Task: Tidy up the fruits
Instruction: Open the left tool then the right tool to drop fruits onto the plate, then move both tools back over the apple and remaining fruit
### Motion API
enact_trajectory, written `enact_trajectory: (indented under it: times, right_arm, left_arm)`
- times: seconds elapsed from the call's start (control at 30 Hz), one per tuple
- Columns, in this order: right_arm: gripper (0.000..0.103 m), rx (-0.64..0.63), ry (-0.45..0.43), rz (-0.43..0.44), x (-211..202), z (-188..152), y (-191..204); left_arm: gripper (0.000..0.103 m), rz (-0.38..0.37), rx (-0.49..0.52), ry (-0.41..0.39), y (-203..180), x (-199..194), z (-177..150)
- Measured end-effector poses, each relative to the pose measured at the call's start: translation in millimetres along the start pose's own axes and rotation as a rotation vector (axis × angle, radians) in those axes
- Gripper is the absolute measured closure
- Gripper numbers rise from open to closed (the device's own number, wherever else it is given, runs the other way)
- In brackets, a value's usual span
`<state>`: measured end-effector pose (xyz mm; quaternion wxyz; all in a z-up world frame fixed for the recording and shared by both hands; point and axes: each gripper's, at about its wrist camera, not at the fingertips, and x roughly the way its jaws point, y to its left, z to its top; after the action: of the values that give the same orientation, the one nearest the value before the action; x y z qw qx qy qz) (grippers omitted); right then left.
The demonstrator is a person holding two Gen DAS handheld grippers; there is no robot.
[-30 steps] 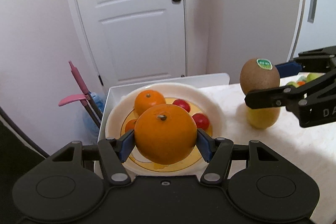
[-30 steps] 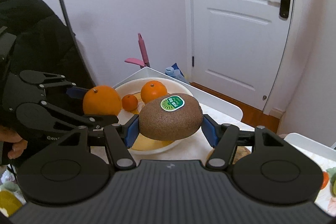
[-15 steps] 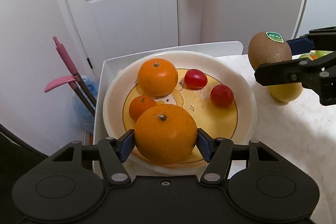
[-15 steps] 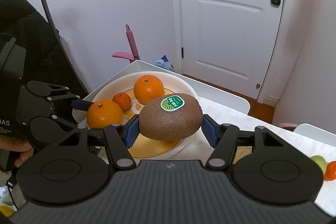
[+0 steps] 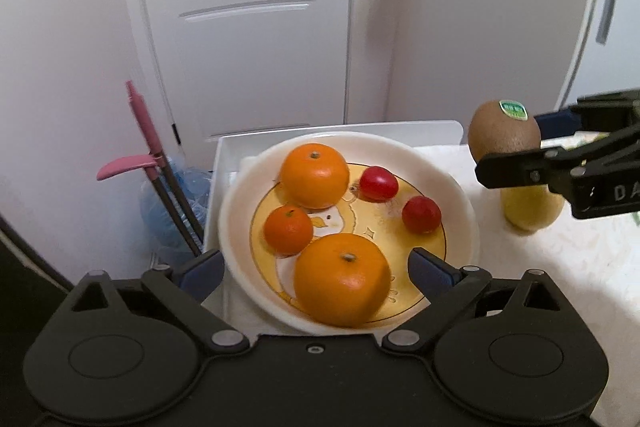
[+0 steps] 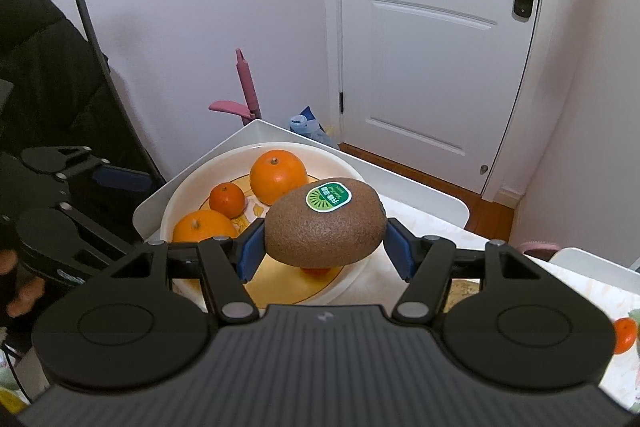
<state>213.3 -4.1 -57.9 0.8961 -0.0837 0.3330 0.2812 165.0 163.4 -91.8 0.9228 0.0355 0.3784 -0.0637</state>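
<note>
Left jaws just opened around orange [image 5: 342, 279] (seemingly resting on plate [image 5: 460, 195]); right clamp kiwi [image 6: 324, 227].

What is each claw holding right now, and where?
Right claw grips the kiwi by its two ends. Left claw has just opened; the large orange rests on the plate.

The letters "DA" stand in pale print on the black body of the right gripper [image 5: 516, 151], cut off at the picture's right edge. The kiwi [image 6: 323, 227] bears a green and white sticker [image 6: 328, 197], its print too small to read.
</note>
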Motion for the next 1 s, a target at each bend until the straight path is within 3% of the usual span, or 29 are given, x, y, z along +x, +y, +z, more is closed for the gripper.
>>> enact_trajectory:
  times: [0.4,0.83,0.93,1.0]
  right_arm:
    - [0.025,-0.041,0.076,0.047,21.6,-18.2,19.2]
    - [0.025,-0.086,0.088,0.043,46.8,-34.7,35.1]
    - [0.024,-0.110,0.085,0.027,47.3,-36.6,38.9]
    - [0.017,-0.130,0.064,0.012,44.5,-36.9,42.4]
  left_arm:
    - [0.002,0.054,-0.037,-0.051,-1.6,-32.4,-6.1]
    - [0.002,0.047,-0.062,-0.046,-0.4,-29.6,-9.6]
    - [0.002,0.045,-0.060,-0.046,0.0,-30.0,-9.6]
    - [0.002,0.045,-0.059,-0.047,0.5,-30.6,-10.1]
